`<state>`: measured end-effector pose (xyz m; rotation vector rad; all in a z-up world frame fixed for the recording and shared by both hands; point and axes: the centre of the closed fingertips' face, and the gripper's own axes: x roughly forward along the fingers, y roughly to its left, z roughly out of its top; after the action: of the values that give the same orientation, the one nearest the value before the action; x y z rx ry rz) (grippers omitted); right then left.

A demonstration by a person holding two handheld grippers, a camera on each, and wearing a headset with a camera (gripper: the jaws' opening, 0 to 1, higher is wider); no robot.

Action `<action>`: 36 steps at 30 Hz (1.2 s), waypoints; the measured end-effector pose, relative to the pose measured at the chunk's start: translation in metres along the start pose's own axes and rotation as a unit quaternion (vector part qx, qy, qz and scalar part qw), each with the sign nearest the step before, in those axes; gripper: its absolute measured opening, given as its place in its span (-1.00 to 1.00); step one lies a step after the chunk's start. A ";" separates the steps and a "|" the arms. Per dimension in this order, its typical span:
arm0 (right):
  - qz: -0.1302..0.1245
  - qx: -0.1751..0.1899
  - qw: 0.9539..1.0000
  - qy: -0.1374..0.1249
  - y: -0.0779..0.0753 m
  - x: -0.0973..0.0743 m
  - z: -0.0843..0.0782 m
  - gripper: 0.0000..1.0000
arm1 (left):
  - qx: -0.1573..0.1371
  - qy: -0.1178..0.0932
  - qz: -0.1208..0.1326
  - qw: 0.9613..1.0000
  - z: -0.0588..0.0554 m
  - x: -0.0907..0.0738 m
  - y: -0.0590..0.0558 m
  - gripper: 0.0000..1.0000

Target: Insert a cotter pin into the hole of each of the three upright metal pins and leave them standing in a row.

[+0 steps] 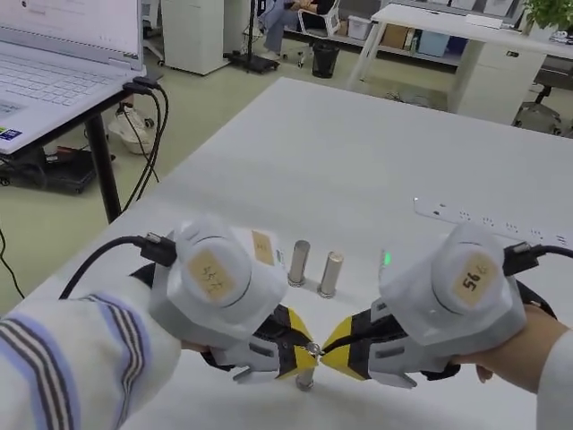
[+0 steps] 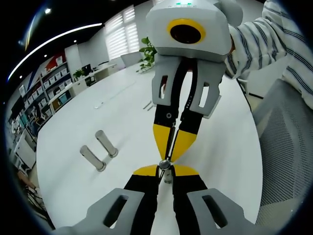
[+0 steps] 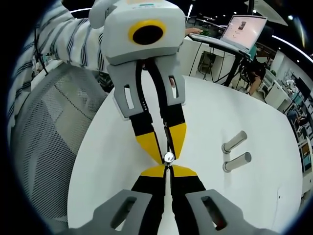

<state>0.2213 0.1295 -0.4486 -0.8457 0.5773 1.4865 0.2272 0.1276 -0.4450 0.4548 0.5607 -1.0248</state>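
Yellow tips meet nose to nose over the white table [image 1: 376,161]! The left gripper [image 1: 303,352] comes in from the left of the head view, its jaws squeezed onto the top of the nearest metal pin [image 1: 305,381], which stands upright just under both noses. The right gripper [image 1: 328,348] faces it, jaws pressed together on a small shiny cotter pin [image 1: 313,348] right at that pin's head. Whether it sits through the hole, I cannot tell. Beyond the grippers, a second metal pin [image 1: 298,262] and a third metal pin [image 1: 330,274] stand upright side by side, near each other. A laptop [image 1: 54,72] sits far left, and a power strip [image 1: 483,219] lies off to the right.
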 end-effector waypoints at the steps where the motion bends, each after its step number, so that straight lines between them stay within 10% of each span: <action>1: 0.000 0.000 1.000 0.000 0.000 0.000 0.000 -1.00 | -0.004 0.001 -0.001 1.000 0.000 0.000 0.000 -0.87; 11: -0.019 0.060 0.997 -0.048 0.000 -0.002 0.000 -0.72 | -0.048 -0.009 0.023 0.999 -0.007 -0.015 0.001 -0.36; 24: -0.022 0.163 0.983 -0.078 0.006 0.019 -0.018 -0.62 | -0.176 -0.053 0.044 0.982 -0.024 -0.026 -0.019 0.41; 36: -0.041 0.172 0.979 -0.100 0.004 0.036 -0.014 -0.67 | -0.215 -0.085 0.086 0.969 -0.018 -0.035 -0.025 0.97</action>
<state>0.2215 0.1402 -0.4858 -0.4403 0.6180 1.3275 0.1867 0.1501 -0.4390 0.0295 0.5600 -0.7396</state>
